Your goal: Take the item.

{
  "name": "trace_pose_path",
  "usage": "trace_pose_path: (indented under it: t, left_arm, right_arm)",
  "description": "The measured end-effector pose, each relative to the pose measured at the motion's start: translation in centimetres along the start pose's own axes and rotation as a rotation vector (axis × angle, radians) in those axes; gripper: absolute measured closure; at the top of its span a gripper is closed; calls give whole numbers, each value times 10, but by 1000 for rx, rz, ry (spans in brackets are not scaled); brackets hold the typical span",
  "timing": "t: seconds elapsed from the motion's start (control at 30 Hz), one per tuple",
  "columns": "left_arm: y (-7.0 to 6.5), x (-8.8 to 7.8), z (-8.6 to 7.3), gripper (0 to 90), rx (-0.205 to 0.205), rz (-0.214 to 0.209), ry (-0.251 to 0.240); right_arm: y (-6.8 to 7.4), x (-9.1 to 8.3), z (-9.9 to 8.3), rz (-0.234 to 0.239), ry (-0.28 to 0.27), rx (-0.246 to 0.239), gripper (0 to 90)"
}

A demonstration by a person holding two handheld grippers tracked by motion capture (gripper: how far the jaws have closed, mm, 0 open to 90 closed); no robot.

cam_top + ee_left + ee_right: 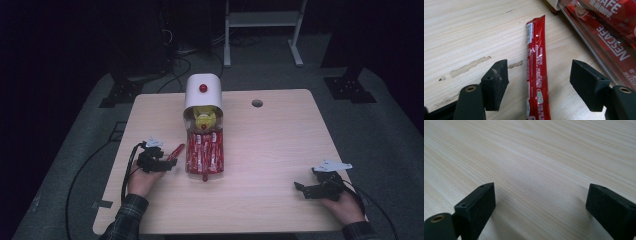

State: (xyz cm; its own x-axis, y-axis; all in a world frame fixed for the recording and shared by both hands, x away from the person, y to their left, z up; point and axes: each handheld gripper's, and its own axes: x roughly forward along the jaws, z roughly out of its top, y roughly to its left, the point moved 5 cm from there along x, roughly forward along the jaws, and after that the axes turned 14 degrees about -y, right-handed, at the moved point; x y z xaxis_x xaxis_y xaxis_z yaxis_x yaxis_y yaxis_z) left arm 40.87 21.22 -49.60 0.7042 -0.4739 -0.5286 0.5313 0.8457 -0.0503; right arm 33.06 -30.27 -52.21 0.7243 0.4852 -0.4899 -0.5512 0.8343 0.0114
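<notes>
The left gripper [169, 161] sits low over the left part of the wooden table [280, 145], held in the person's left hand [141, 181], its jaws spread wide with nothing clamped between them. In the left gripper view the left gripper [539, 80] straddles a single red coffee stick sachet [537, 67] that lies flat on the wood between the two jaws, touching neither; the sachet's far end points toward the tray. In the high view that loose sachet [176, 150] lies just left of a clear tray [189, 155] packed with more red Nescafe sachets [205, 152], whose white lettering reads in the left gripper view on the Nescafe sachets [616, 40] at the upper right. One sachet pokes out over the tray's near edge. Behind the tray stands a white dispenser [203, 92] with a rounded top and a red knob [203, 88]; something yellow [204, 117] shows in its opening, too blurred to name. The table's surface in the left gripper view carries a few pale scuff marks [470, 66]. The right gripper [301, 189] rests near the table's right front corner in the person's right hand [345, 206], well apart from the tray. In the right gripper view the right gripper [539, 200] has its jaws held wide apart over bare wood grain. A round hole [257, 103] shows in the tabletop toward the far right.
</notes>
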Motion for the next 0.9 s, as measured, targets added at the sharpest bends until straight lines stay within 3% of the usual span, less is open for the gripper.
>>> trace_pose_path:
  t: [0.37, 0.6, 0.9]
  left_arm:
    - [-3, -11, -1, 40, 18, -17, -15]
    - [-9, -16, -1, 5, 43, -36, -36]
    - [-5, -28, -7, 5, 40, -24, -45]
  right_arm:
    - [0, 0, 0, 0, 1, 0, 78]
    - [0, 0, 0, 0, 1, 0, 78]
    - [0, 0, 0, 0, 0, 0, 78]
